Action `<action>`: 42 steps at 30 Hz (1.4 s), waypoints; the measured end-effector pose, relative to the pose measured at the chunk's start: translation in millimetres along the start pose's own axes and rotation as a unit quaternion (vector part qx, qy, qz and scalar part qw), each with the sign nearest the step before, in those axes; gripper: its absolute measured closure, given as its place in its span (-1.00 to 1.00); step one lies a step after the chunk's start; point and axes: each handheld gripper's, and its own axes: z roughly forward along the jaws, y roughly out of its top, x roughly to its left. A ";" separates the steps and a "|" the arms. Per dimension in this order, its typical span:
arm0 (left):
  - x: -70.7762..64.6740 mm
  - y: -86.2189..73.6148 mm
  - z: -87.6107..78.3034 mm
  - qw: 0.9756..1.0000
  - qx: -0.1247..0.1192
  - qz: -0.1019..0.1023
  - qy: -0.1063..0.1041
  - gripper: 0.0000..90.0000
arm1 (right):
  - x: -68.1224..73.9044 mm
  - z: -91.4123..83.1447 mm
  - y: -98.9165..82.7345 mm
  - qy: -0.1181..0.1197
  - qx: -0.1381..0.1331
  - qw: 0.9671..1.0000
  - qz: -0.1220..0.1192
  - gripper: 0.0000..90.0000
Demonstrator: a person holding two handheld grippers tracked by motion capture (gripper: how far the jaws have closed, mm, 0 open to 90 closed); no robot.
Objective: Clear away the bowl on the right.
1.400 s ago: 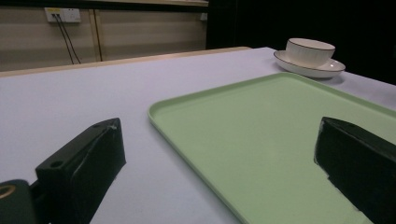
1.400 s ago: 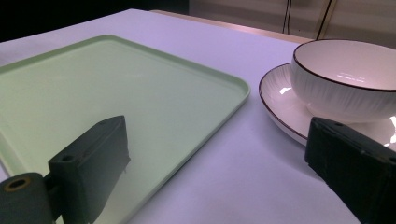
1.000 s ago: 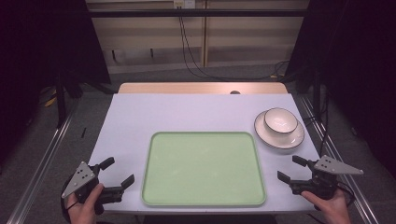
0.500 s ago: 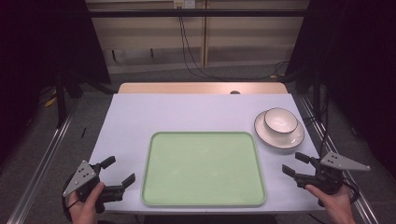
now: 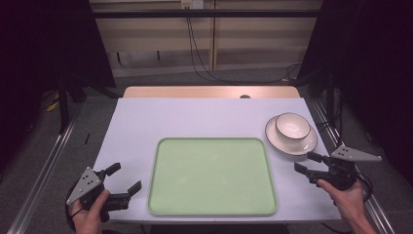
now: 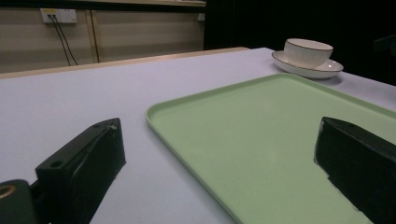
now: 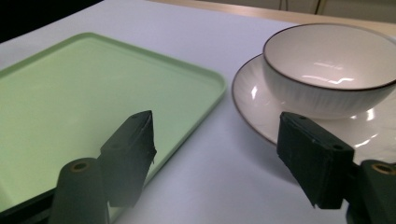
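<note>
A pale green tray [image 5: 212,178] lies in the middle of the table. At the back right, a white bowl [image 5: 292,126] with a dark rim sits on a white plate [image 5: 292,148]. My left gripper [image 5: 127,176] rests near the tray's front left corner, open, with its jaws on either side of the tray's edge [image 6: 159,116]. My right gripper [image 5: 303,162] hovers just in front of the plate, open. Its jaws have just been closing a little, with nothing between them. In the right gripper view the right gripper [image 7: 215,119] points at the gap between the tray [image 7: 93,84] and the plate [image 7: 247,93].
The table has a light lavender top [image 5: 195,117] with a wooden strip [image 5: 209,91] along its far edge. Metal rails [image 5: 44,165] run along both sides on the floor. Cables hang down the back wall [image 5: 195,44].
My right gripper has moved away from me toward the plate and risen slightly, and its jaws have narrowed a little. The left gripper has stayed put.
</note>
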 end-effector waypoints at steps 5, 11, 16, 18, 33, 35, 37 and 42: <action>0.0 0.1 0.0 1.000 -0.001 0.000 0.000 -0.96 | -10.5 6.1 8.1 -0.003 0.001 1.000 -0.004 -0.33; 0.0 0.4 1.1 1.000 0.003 0.001 0.002 -0.96 | -31.4 16.2 19.8 -0.011 -0.001 1.000 -0.014 -0.24; -0.1 0.4 1.5 1.000 0.003 0.000 -0.001 -0.96 | -49.4 25.0 36.6 -0.036 0.015 0.999 -0.012 -0.27; 0.7 0.2 1.1 1.000 0.003 0.003 0.003 -0.96 | -54.4 28.7 40.4 -0.040 0.016 0.999 -0.006 -0.27; 0.6 -0.3 2.4 1.000 0.004 0.000 -0.002 -0.96 | -80.3 59.7 52.4 -0.067 0.061 0.996 -0.001 -0.16; 1.0 -0.2 2.4 1.000 0.007 0.003 -0.002 -0.96 | -84.1 62.0 53.3 -0.076 0.065 0.995 0.002 -0.16; 0.7 -0.2 2.6 1.000 0.005 0.002 -0.001 -0.96 | -88.9 63.2 55.6 -0.077 0.065 0.995 0.009 -0.16; -0.6 0.0 4.0 1.000 0.008 0.001 -0.001 -0.96 | -97.9 69.0 59.6 -0.089 0.074 0.993 0.010 -0.16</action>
